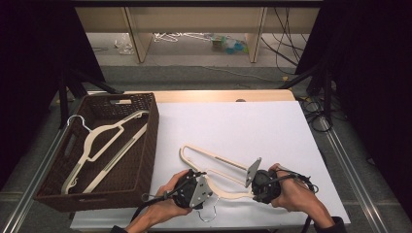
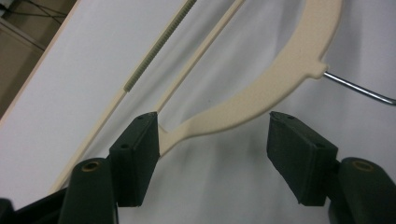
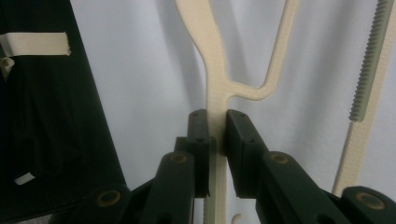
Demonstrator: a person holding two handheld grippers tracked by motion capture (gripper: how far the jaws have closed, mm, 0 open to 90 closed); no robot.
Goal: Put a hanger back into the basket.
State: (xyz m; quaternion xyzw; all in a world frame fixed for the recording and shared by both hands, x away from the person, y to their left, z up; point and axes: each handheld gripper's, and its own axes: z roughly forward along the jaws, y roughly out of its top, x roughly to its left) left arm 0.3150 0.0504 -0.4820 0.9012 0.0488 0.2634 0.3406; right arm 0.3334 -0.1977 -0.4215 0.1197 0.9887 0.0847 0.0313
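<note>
Near edge of the white table (image 1: pixel 252 126): right gripper (image 1: pixel 260 187) clamped tight on the cream hanger (image 1: pixel 218 167); the right gripper view shows its pads (image 3: pixel 201 130) pinching the arm. Left gripper (image 1: pixel 192 190) stands part-open, hanger arm between its pads (image 2: pixel 140 149), not pressed; its view shows the metal hook (image 2: pixel 359 91). Farther left, the high view shows a brown wicker basket (image 1: pixel 145 145) holding another hanger (image 1: pixel 104 145).
</note>
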